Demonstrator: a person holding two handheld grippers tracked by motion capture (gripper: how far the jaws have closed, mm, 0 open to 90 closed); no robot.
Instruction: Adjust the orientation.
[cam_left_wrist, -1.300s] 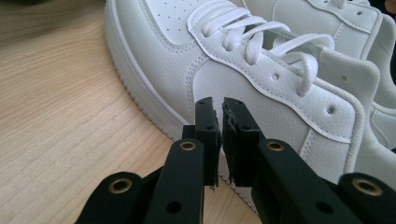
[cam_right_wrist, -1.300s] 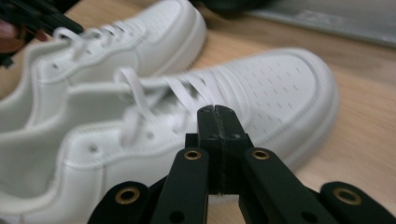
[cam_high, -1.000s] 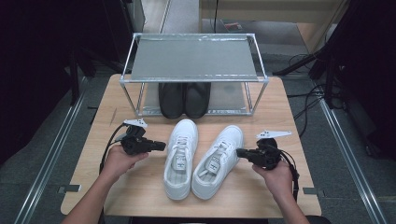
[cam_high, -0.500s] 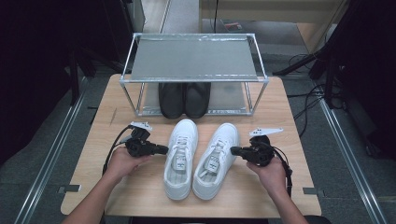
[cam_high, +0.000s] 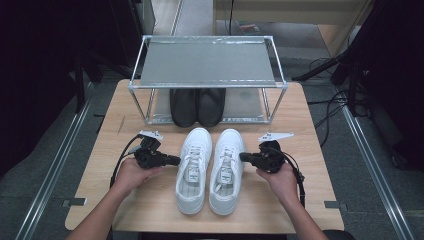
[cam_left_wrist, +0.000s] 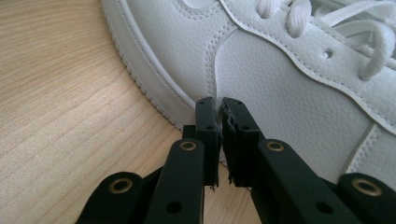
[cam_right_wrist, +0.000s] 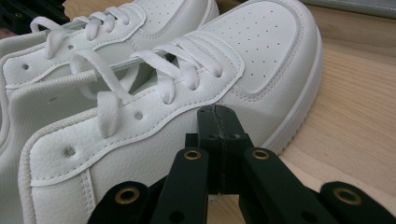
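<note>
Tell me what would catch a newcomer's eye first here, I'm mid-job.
The pair of white sneakers at the middle of the wooden table stands out first, toes pointing at the rack. A shut claw meets it from each side: the left claw at the left shoe's outer side, the right claw at the right shoe's. Behind, a pair of black shoes sits under the metal rack.

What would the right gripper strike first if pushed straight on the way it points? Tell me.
The right gripper, jaws shut, points at the outer side of the right-hand white leather lace-up sneaker. It would likely meet that side wall first; it looks about touching already.
</note>
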